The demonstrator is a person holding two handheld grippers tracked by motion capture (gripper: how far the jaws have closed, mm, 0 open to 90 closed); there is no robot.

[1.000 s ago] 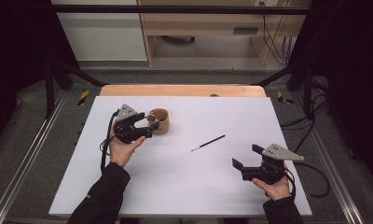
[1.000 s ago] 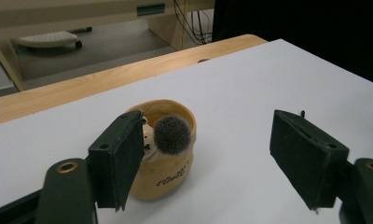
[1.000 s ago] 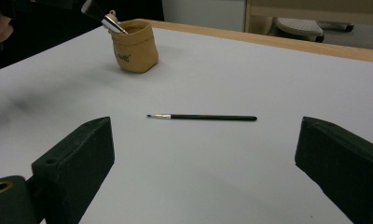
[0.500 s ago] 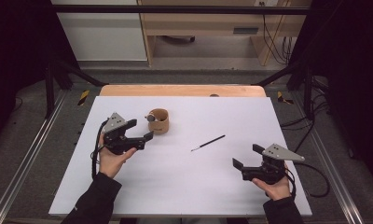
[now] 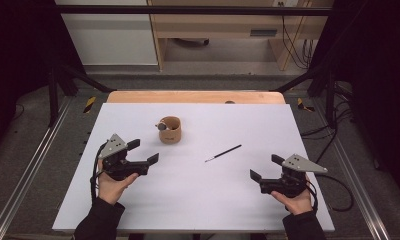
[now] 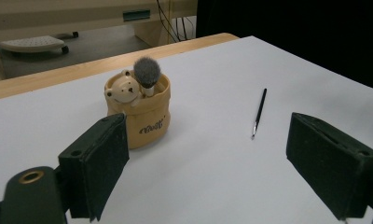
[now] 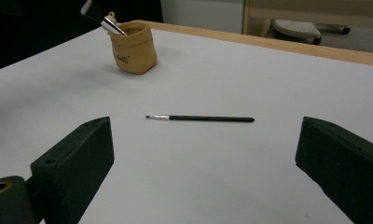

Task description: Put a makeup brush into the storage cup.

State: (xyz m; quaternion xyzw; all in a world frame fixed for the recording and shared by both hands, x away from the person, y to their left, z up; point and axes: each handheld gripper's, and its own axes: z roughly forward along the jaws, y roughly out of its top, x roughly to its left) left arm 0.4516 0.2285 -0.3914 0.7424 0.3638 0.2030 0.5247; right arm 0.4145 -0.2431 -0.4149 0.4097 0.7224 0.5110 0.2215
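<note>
The left gripper (image 5: 143, 153), jaws just opened wide and empty, sits near the pot (image 5: 170, 130) holding a brush (image 6: 147, 73), while the right gripper (image 5: 266, 168) gapes toward the thin brush (image 5: 223, 153) lying between them.

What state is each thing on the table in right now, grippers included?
Left gripper: open, holding nothing.
Right gripper: open, holding nothing.
Tan pouch: upright, fluffy brush standing in it.
Thin brush: lying flat on the white tabletop, untouched.
</note>
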